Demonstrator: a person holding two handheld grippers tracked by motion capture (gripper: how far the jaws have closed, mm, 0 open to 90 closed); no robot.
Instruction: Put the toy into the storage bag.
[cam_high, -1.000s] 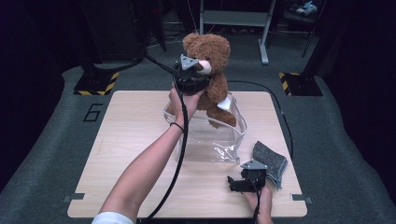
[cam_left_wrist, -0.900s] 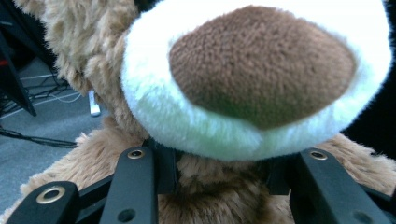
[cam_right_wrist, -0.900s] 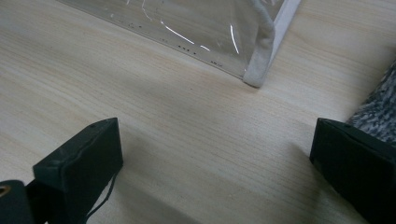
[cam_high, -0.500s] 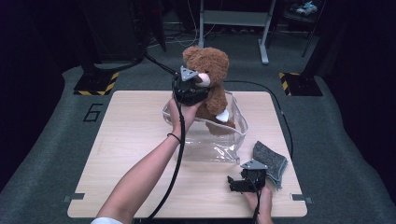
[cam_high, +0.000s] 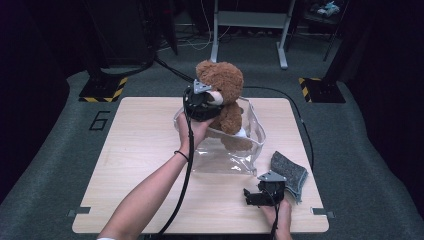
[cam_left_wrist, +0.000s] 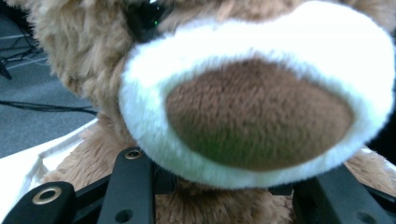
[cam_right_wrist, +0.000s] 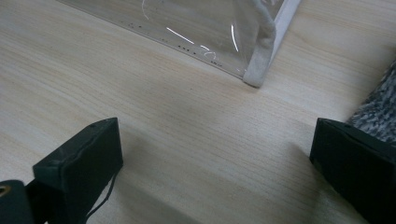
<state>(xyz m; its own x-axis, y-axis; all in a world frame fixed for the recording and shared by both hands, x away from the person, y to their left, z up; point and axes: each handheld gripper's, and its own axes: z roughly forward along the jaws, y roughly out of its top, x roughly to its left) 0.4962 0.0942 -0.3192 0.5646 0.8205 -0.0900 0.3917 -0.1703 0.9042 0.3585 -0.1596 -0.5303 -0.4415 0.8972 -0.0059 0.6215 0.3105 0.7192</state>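
Nearest the person, at the front edge of the wooden counter (cam_high: 150, 150), the right tool (cam_high: 253, 196) rests low in the right hand (cam_high: 280, 212), its jaws spread wide with only bare wood between them. In the right gripper view the two black jaws frame that patch of counter; just beyond them lies the bottom corner of the clear plastic bag (cam_right_wrist: 205, 37), apart from both jaws. Just beside the right jaw, touching or nearly touching it, lies a grey felt cloth (cam_high: 290, 172), folded flat on the counter near its right front corner.

Farther in, the clear plastic bag stands open at mid-counter, its white-trimmed mouth facing up. The brown teddy bear (cam_high: 225, 100) sits partly inside that mouth, legs and lower body within the bag's walls, head and shoulders above the rim, roughly upright.

The left tool (cam_high: 212, 97), held in the left hand (cam_high: 192, 130) on an arm reaching across the counter, is clamped on the teddy bear at neck height: the left gripper view shows its jaws at either side of the fur under the white muzzle.

Beyond the counter lie grey carpet and a metal stand.
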